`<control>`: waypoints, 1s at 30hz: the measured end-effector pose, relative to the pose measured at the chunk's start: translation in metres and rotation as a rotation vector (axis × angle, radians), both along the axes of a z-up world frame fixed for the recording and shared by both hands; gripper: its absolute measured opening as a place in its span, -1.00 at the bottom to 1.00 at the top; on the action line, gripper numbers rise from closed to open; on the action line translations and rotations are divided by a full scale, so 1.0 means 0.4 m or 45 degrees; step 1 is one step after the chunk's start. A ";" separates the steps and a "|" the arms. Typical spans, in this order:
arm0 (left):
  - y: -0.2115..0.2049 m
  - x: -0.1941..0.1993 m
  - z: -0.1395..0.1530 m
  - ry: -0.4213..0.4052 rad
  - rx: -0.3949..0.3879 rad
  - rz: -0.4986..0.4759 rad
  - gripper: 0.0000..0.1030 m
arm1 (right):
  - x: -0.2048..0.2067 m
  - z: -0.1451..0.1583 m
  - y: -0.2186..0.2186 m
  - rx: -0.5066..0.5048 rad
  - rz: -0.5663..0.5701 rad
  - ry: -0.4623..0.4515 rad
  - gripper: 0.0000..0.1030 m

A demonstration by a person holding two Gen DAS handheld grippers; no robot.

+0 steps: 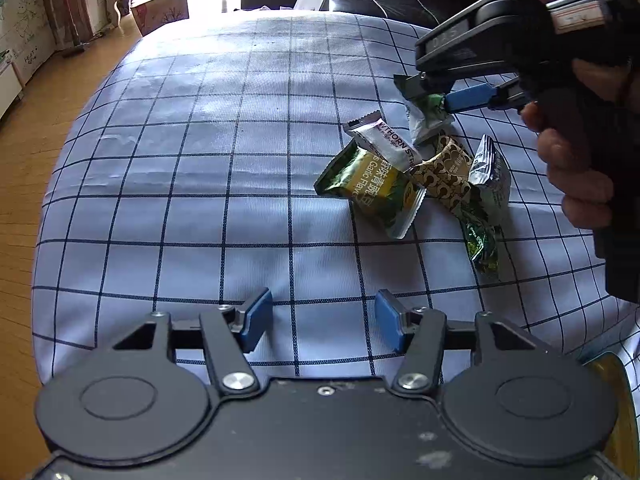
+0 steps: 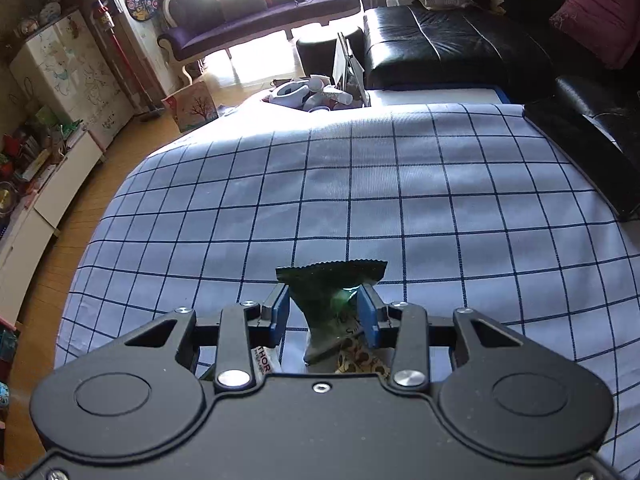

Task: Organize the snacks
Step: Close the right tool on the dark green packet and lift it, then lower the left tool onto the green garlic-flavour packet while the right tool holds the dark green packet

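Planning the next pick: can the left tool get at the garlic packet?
Probably yes. The left tool stands open and empty, with bare cloth between it and the garlic packet, whose near side is uncovered.

Checked cloth [image 1: 192, 200] bare left; snack pile [image 1: 412, 176] blocks right.

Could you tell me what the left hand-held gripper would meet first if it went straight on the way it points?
Probably only the checked tablecloth: nothing lies ahead of the left hand-held gripper, and the snack packets sit off to its right.
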State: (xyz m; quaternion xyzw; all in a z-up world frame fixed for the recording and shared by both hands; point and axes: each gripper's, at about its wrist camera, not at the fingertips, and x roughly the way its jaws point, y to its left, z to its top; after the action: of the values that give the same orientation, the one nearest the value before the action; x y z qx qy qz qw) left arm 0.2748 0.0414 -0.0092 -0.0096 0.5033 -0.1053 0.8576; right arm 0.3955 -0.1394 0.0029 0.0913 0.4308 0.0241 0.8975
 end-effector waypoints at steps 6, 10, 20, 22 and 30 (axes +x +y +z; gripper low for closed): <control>-0.009 0.001 -0.003 -0.004 0.000 0.002 0.15 | 0.008 -0.006 0.006 -0.031 -0.022 -0.021 0.13; 0.001 0.005 -0.002 0.007 -0.023 0.011 0.15 | 0.011 -0.011 0.022 -0.090 0.002 -0.028 0.18; 0.015 0.014 -0.002 0.012 -0.032 0.013 0.15 | 0.005 -0.033 -0.003 -0.084 -0.043 0.009 0.02; 0.015 0.015 -0.002 0.013 -0.032 0.014 0.15 | -0.012 -0.025 -0.021 -0.056 -0.060 0.004 0.00; 0.007 0.009 0.009 0.008 -0.020 0.027 0.12 | -0.129 0.032 -0.125 0.043 -0.136 -0.105 -0.01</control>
State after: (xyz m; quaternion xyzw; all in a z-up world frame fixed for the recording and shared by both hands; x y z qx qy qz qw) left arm 0.2784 0.0443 -0.0058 -0.0219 0.5052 -0.1000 0.8569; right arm 0.3440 -0.1896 0.0158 0.1281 0.3876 -0.0128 0.9128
